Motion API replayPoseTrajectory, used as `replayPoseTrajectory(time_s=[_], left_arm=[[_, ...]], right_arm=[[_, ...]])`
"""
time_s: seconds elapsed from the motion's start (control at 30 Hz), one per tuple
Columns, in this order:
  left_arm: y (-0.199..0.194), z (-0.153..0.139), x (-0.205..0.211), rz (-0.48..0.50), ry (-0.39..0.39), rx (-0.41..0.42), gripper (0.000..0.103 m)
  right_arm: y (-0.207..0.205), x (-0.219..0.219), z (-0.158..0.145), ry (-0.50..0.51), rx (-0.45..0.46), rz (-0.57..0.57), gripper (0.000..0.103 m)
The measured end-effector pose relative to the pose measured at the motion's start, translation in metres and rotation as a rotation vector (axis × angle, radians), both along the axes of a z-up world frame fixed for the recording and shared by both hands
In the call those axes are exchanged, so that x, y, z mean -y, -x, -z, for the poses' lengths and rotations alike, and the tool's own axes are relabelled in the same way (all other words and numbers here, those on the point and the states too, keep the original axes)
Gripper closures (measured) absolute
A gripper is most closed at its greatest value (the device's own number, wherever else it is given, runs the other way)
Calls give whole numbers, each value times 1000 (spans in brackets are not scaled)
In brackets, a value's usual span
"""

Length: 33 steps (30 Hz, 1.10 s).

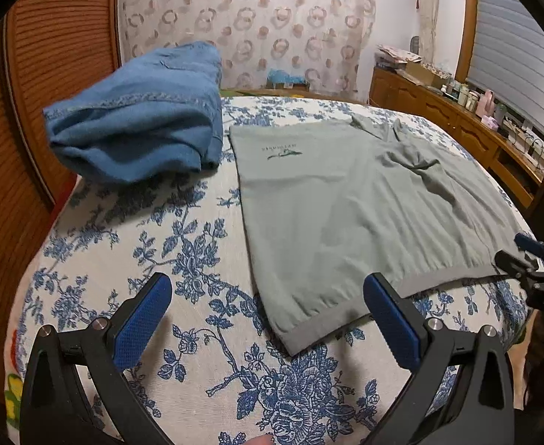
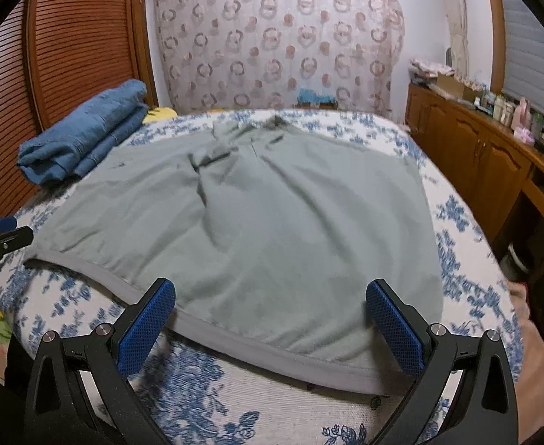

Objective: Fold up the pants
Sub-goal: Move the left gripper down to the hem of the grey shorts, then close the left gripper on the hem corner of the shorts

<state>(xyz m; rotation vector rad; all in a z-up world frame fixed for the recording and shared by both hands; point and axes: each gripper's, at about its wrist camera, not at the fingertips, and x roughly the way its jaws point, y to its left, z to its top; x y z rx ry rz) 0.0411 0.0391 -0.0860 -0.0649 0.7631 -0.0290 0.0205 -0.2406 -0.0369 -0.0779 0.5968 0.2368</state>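
Right now I see my left gripper [image 1: 268, 315] wide open and holding nothing; its blue pads [image 1: 144, 320] hang above the bed [image 1: 183, 244], just at the near left corner of the grey garment [image 1: 346, 204]. My right gripper [image 2: 270, 319] is wide open too and empty, and the near hem of the same grey garment lies between its two fingers in the right wrist view. In the left wrist view the tip of the right gripper shows at the right edge, close to the hem.

The grey garment lies spread flat on the bed, which has a white cover with blue flowers. It has some wrinkles near the far end, and a small dark print near its far left corner. I cannot tell from these views if it is the pants or a shirt.

A folded blue denim piece [image 1: 138, 126] sits on the far left part of the bed, beside the grey garment and next to a brown slatted door [image 2: 79, 37]. Behind the bed hangs a patterned curtain [image 2: 272, 37]. On the right side stands a wooden cabinet [image 2: 468, 148] with many small bottles on top.
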Motion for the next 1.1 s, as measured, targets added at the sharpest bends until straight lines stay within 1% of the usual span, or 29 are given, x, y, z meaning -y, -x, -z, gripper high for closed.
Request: replayPoseTrajectory(time_s=[0.1,0.23,0.27,0.33,0.4,0.43,0.5,0.53,0.6,0.63,0.7,0.73,0.8,0.83,0.9,0.97,1.1], left_arm=[[1,1,-3,5,7,2,0],[4,3,-8,24,29,5,0],[6,3,-10,30,40,7,2],[9,4,-14,43,66,3,7],[11,5,-15,59,87,-6,18],[12,6,-16,67,99,-10,21],[16,7,-17,97,150,-22,33],[18,6,-16,104,160,-21,35],[22,6,-14,103,145,-21,43],[24,6,-14,107,146,-22,43],[26,6,-13,113,151,-20,52],[28,5,-12,115,149,-19,54],[29,4,-10,121,147,-17,63],[29,4,-9,127,146,-17,65],[29,5,-6,131,140,-22,67],[27,8,-5,124,135,-34,67],[26,10,-1,121,111,-33,67]], right_arm=[[9,1,-3,33,19,3,0],[21,4,-8,31,31,3,0],[25,5,-8,31,35,2,0],[33,6,-7,31,43,1,0],[37,7,-5,31,51,0,0],[41,8,-5,32,55,-1,0],[39,7,-2,35,60,-7,0],[40,7,-2,37,64,-12,0],[35,7,0,37,75,-22,0],[35,7,1,38,81,-24,0],[34,8,2,38,85,-26,0],[31,6,2,38,86,-26,0],[26,5,3,37,89,-25,0],[17,0,3,38,90,-25,0],[17,0,4,37,96,-24,0],[13,-2,5,37,104,-25,0],[11,-2,6,36,108,-27,0]])
